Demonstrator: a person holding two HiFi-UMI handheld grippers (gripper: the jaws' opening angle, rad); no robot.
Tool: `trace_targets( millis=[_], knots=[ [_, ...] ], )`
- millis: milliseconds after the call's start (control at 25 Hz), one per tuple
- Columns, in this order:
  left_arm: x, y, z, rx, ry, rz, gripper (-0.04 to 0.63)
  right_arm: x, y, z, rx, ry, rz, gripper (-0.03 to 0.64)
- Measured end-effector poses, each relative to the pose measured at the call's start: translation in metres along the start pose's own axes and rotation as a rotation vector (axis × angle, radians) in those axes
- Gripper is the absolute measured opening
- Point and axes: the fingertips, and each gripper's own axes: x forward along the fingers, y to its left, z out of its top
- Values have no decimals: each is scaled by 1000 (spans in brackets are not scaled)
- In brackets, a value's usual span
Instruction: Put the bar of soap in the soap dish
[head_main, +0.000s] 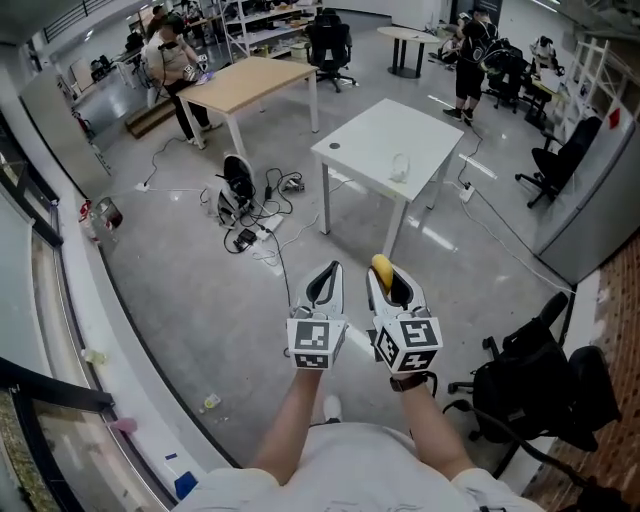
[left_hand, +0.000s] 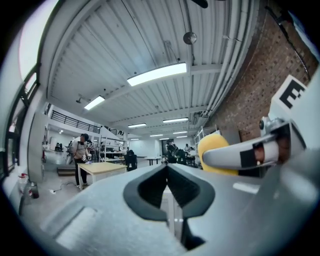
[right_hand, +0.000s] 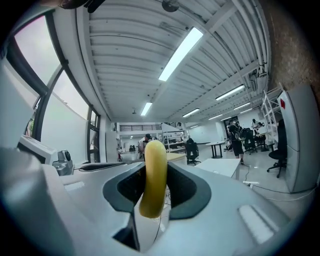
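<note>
Clamped edge-on in right gripper jaws: soap, poking past the tips. Alongside, left gripper, jaws pressed together on nothing. Far ahead of both, table bearing a small clear thing, likely the dish. Risk: slick bar slipping from so narrow a hold.

Head view looks steeply down; both gripper views look level along their jaws, all sharing the wooden table.

Bright ceiling strips light evenly; fisheye edges go black, foreground seemingly soft.
</note>
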Motion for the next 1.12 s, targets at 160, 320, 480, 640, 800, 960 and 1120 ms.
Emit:
trace_targets(
  millis=[160,320,480,640,800,960,1120],
  knots=[
    [9,34,2,9,-2,24,2,35,25,0,-7,10,52,118],
    [22,49,-2,-80,7,8,2,54,28,-16,43,49,52,118],
    [45,44,-8,-140,22,-36,2,64,6,-35,90,102,4,118],
    [74,41,-20,-146,42,-51,2,79,-21,-32,92,91,-24,118],
    [112,39,-38,-169,79,-72,2,105,-56,-31,107,82,-41,118],
    [168,38,-40,-121,81,-63,2,148,-104,-38,176,106,-40,118],
    [234,64,-42,-1,141,62,2,199,-141,-13,169,66,7,118]
  ],
)
